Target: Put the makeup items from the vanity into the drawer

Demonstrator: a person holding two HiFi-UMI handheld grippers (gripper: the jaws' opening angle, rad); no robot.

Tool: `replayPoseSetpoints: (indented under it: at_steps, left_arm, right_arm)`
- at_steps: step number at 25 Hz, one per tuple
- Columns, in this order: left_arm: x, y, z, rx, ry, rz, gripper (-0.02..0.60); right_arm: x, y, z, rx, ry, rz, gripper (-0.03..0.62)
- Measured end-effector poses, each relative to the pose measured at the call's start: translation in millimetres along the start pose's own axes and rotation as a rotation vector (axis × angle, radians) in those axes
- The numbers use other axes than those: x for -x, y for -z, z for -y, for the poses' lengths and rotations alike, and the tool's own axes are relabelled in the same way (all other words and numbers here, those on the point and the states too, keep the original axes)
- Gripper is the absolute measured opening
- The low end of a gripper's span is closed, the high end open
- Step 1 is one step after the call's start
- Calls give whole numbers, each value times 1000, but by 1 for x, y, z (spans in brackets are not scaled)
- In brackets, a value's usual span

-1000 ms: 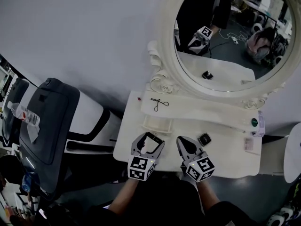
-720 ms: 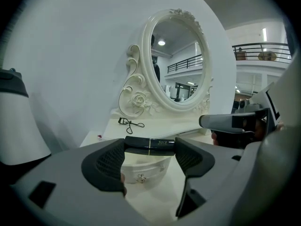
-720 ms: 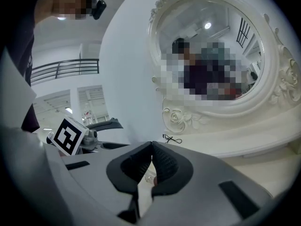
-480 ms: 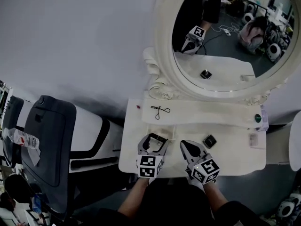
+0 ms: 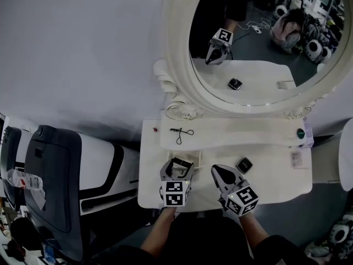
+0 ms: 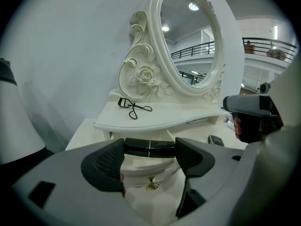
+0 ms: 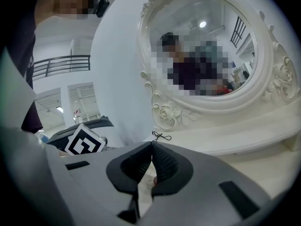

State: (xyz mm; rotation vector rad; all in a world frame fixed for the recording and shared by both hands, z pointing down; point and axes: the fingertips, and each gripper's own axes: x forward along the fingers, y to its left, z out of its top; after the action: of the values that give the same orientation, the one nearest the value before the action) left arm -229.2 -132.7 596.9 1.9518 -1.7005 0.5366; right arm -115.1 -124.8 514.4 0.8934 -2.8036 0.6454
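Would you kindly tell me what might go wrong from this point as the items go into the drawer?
1. The left hand-held gripper pinches the dark tube only by its two ends, so the tube may twist free and miss the drawer below it.
2. The right hand-held gripper, shut and empty, sits close beside the left one, so the two could bump and knock the tube loose.

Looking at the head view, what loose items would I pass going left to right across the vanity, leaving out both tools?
small red item → eyelash curler → black compact → green-topped item
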Motion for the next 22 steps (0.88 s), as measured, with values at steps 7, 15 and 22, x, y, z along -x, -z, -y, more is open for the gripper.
replayPoseSetpoints:
  at_steps: [7,15,22]
  left_arm:
    - [-3,2,1,-14,8,-3,350]
    - [6,-9,8,-6,32,41,348]
    - [22,-28,25,-35,69,95,317]
  right_arm:
    - [1,1,4,-4,13,-1,23]
    - [4,-1,4,1,16,11,23]
    - [14,-9,4,6,29,38,23]
